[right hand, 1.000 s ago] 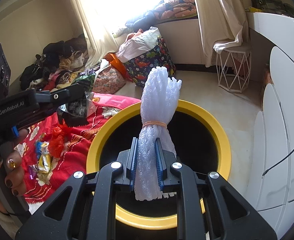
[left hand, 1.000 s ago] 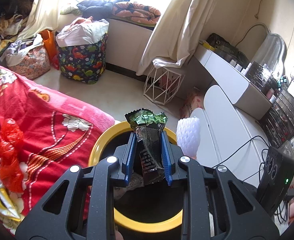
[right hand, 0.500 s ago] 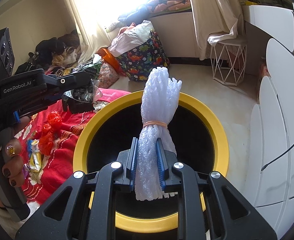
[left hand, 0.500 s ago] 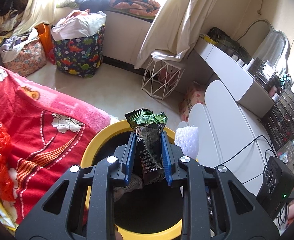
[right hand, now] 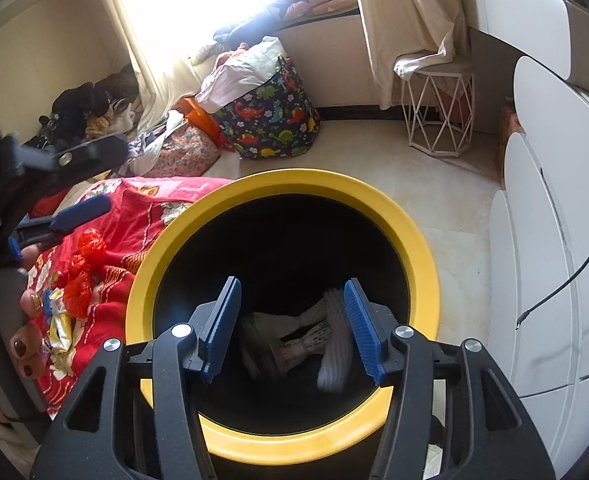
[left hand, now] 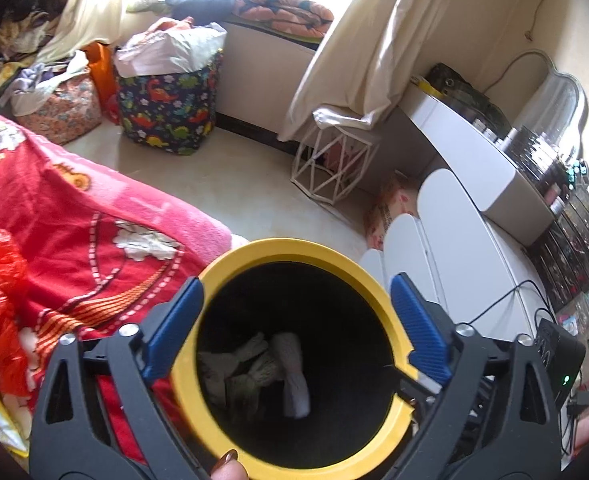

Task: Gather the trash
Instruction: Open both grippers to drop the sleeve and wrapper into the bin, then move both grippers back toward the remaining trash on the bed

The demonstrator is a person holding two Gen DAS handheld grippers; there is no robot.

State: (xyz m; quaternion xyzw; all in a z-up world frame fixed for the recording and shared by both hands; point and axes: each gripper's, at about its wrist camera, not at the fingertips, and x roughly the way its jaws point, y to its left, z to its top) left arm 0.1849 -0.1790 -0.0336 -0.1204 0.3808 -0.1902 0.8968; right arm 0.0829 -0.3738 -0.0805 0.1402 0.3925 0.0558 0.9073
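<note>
A black bin with a yellow rim (left hand: 398, 320) (right hand: 422, 248) stands beside the bed. My left gripper (left hand: 294, 332) is open and empty above its mouth. My right gripper (right hand: 292, 328) is also open and empty over the bin. Inside lie the white foam net sleeve (right hand: 334, 356) (left hand: 294, 376) and pale crumpled trash (left hand: 238, 368) (right hand: 278, 340); the green wrapper is not clear in the dark. On the red bedspread (right hand: 134, 208) lie a red plastic bag (right hand: 82, 264) and a yellow wrapper (right hand: 60, 324).
A white wire stool (left hand: 330, 168) (right hand: 438, 108) and a dinosaur-print basket (left hand: 166, 108) (right hand: 270, 120) stand on the floor by the window. White cabinets (right hand: 554, 240) and a dressing table (left hand: 478, 160) run along the right. The left gripper also shows at left in the right wrist view (right hand: 74, 184).
Both grippers opened. The green wrapper left my left gripper and the foam net sleeve left my right gripper; the sleeve now lies inside the bin.
</note>
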